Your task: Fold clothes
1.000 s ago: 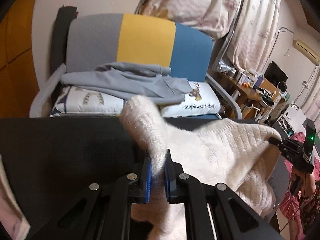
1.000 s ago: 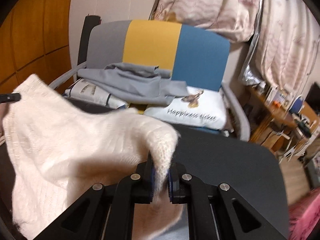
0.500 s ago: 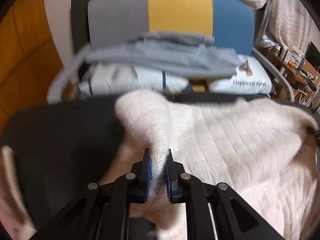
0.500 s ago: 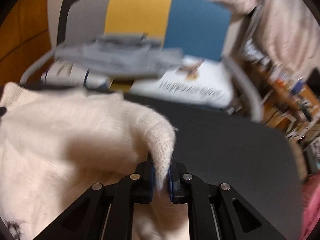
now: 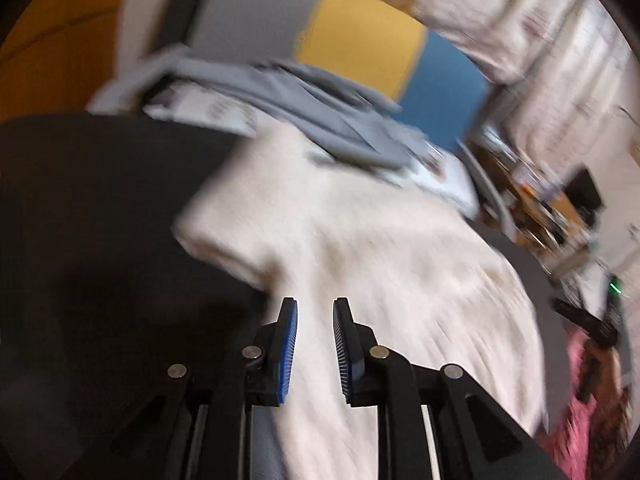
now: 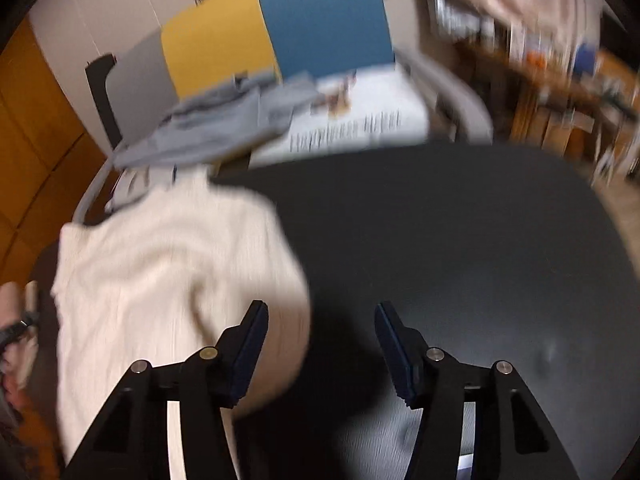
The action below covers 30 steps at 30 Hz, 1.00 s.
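My left tongs stand a little apart, blue pads facing each other with a narrow gap and nothing pinched between them. The cream knitted sweater lies spread on the dark counter directly ahead of and beneath these tongs, reaching from their tips away toward the far edge and off to their right. Both views are smeared with motion, so I cannot make out the knit's folds or which part of the garment is which.

My right tongs are spread wide, with bare counter showing between the tips and ahead of them. From here the sweater sits to the left of these tongs, its rounded near edge running close by the left finger; whether cloth and finger touch I cannot tell through the blur.

Beyond the counter, ahead of both tongs, stands a chair with a backrest in grey, yellow and blue panels. A grey garment is heaped on its seat over a white cushion with dark printed lettering.

In the left wrist view the other tool shows far to the right with a green light above it. At the left edge of the right wrist view a hand is just visible beside the sweater.
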Available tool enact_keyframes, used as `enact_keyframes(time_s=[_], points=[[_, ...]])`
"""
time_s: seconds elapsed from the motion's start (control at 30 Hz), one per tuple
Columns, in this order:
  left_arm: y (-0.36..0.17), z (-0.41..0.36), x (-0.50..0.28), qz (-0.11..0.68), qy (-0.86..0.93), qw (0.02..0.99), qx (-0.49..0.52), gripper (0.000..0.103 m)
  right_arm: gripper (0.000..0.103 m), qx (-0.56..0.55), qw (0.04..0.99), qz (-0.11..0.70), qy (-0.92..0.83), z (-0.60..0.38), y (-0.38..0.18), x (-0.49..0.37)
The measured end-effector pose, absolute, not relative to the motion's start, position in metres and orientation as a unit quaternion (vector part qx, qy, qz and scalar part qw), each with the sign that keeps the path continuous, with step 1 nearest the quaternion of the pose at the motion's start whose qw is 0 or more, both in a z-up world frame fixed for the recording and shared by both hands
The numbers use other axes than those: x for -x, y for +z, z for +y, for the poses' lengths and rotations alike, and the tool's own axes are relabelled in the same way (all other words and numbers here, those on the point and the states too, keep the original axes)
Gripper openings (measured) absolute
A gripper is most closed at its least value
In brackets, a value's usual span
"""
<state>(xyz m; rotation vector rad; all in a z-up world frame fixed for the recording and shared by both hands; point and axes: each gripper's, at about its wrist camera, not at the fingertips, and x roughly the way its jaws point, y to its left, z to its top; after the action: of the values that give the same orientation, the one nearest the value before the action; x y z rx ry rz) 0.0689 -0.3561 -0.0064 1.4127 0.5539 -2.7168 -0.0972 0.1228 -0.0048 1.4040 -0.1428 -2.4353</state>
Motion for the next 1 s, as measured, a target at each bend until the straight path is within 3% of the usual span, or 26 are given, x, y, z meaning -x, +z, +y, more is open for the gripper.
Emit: enact_keyframes(time_s=[0.13,0.23,0.47,0.5,0.53,0.6,0.73,1.0], points=[[-0.024,-0.301,-0.099,0.143,-0.856,-0.052,-0.494,0.018,0.057,-0.53,0.18,-0.106,-0.822,0.124,-0.046,0.077],[-0.046,-0.276,-0.117,0.054,-0.849,0.003,-0.526,0.018,0.057,-0.536,0.18,-0.118,-0.816,0.113,-0.068,0.074],[-0.039,-0.276,-0.144,0.092,-0.848,-0.008,-0.523,0.019,0.058,-0.504,0.217,-0.131,-0.826,0.083,-0.074,0.073],[-0.035,-0.276,-0.145,0.101,-0.85,-0.02,-0.517,0.019,0.049,-0.5,0.225,-0.13,-0.826,0.078,-0.074,0.073],[-0.033,-0.274,-0.146,0.098,-0.854,-0.025,-0.511,0.02,0.024,-0.499,0.238,-0.131,-0.823,0.072,-0.074,0.073],[-0.04,-0.266,-0.143,0.068,-0.854,-0.013,-0.516,0.023,0.009,-0.498,0.246,-0.122,-0.823,0.062,-0.074,0.072],[-0.048,-0.243,-0.138,-0.028,-0.853,0.009,-0.521,0.022,0.006,-0.498,0.23,-0.067,-0.833,0.055,-0.051,0.079],[-0.042,-0.257,-0.135,-0.02,-0.837,0.0,-0.548,0.014,0.006,-0.474,0.189,0.048,-0.859,0.083,0.014,0.11]])
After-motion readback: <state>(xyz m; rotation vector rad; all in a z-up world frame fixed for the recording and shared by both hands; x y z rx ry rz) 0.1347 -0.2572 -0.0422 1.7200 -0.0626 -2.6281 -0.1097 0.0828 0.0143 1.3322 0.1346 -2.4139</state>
